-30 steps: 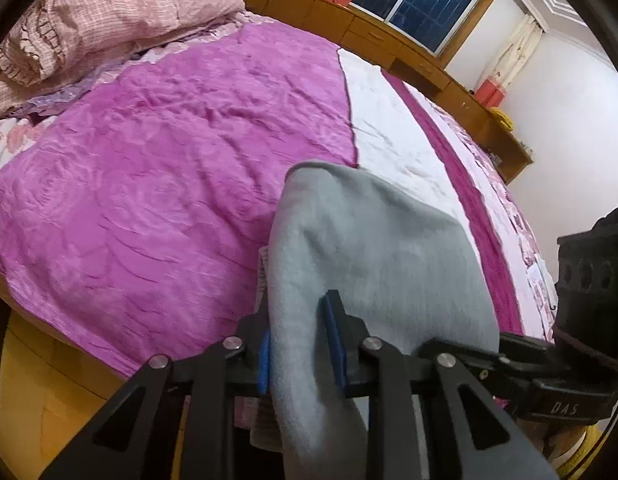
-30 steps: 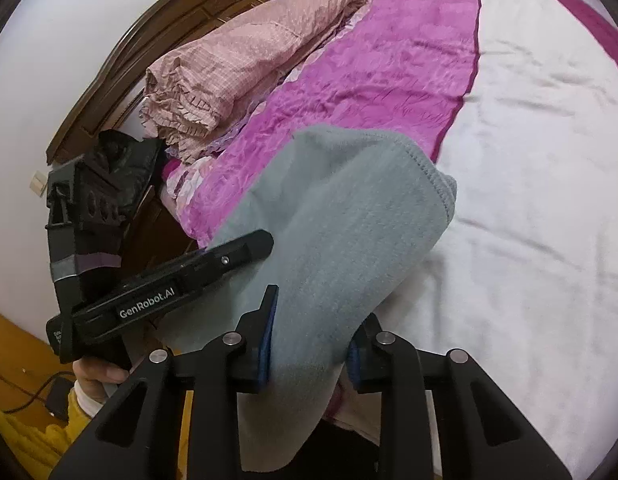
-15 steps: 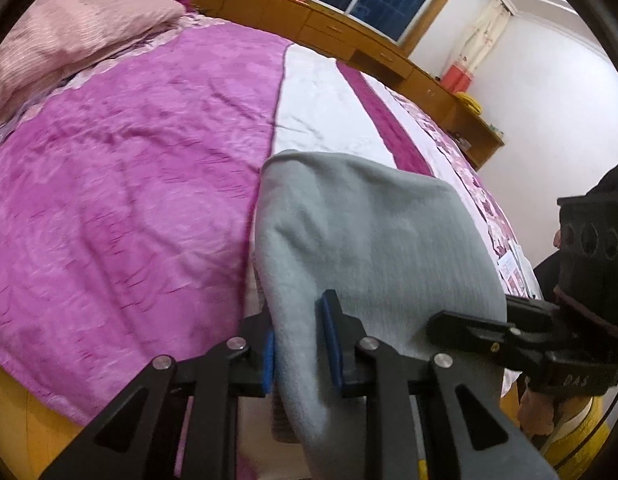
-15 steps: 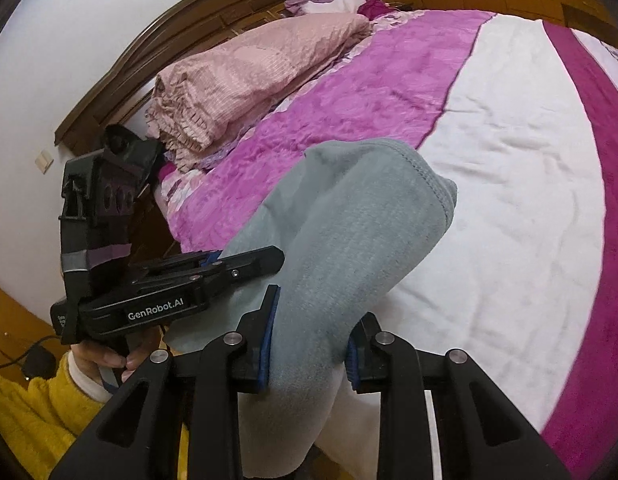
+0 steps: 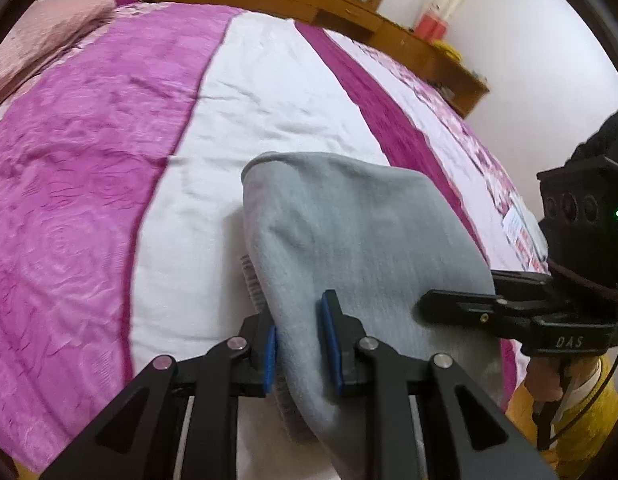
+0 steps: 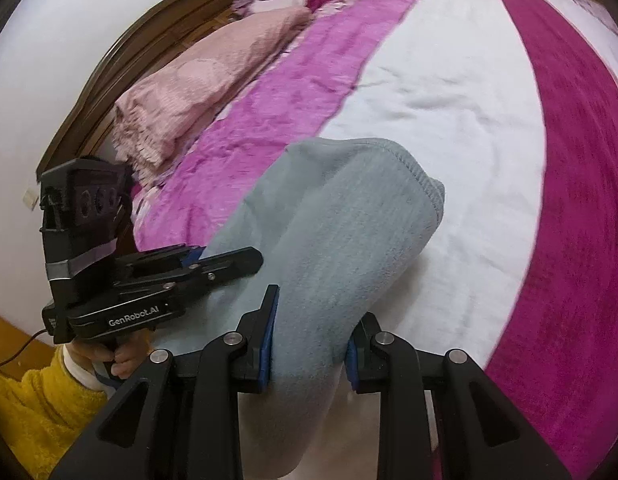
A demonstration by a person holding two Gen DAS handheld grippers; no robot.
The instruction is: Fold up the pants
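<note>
Grey pants [image 5: 349,240] bunched between our two tongs, left gripper [image 5: 301,344] pinching one fold, right gripper [image 6: 311,344] pinching another, cloth draped over the bed [image 5: 237,120] near its white stripe's front edge.

A home bedroom: a wide bed [image 5: 269,92] with pink pillows [image 6: 197,92], a wooden headboard [image 6: 121,68], probably low cabinets [image 5: 389,28] far off.

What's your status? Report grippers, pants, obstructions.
Left gripper and right gripper both shut on grey pants. Pants lifted over bedspread. Nothing in the way.
</note>
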